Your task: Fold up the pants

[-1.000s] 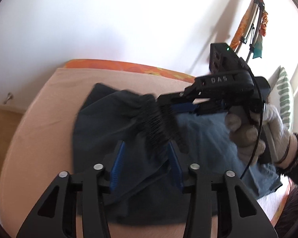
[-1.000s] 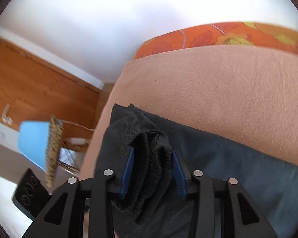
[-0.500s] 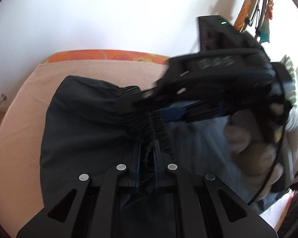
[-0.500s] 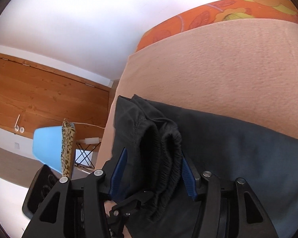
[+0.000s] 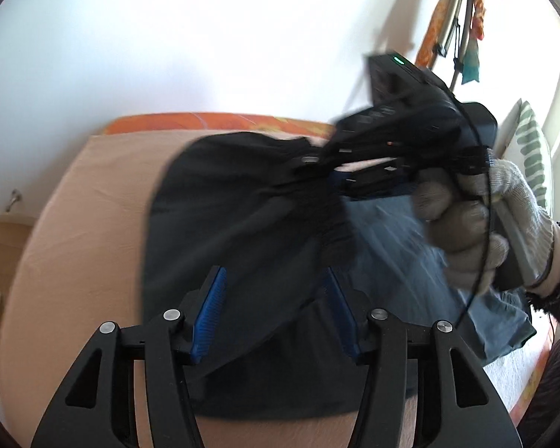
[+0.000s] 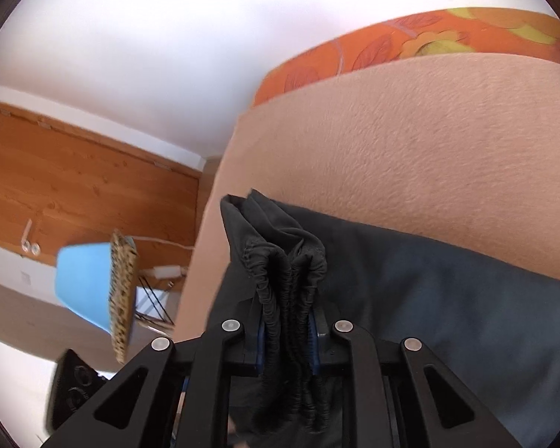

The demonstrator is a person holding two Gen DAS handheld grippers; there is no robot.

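Left claw [image 5: 276,313] now apart, off pants [image 5: 220,224].

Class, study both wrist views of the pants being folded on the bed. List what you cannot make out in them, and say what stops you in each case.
- Left wrist view: the right gripper is motion-blurred, so its grip on the pants is unclear.
- Right wrist view: the waistband fills the closed fingers; the pants' legs are cut off by the frame edge.
- Right wrist view: the leopard-print item on the blue chair is blurred.
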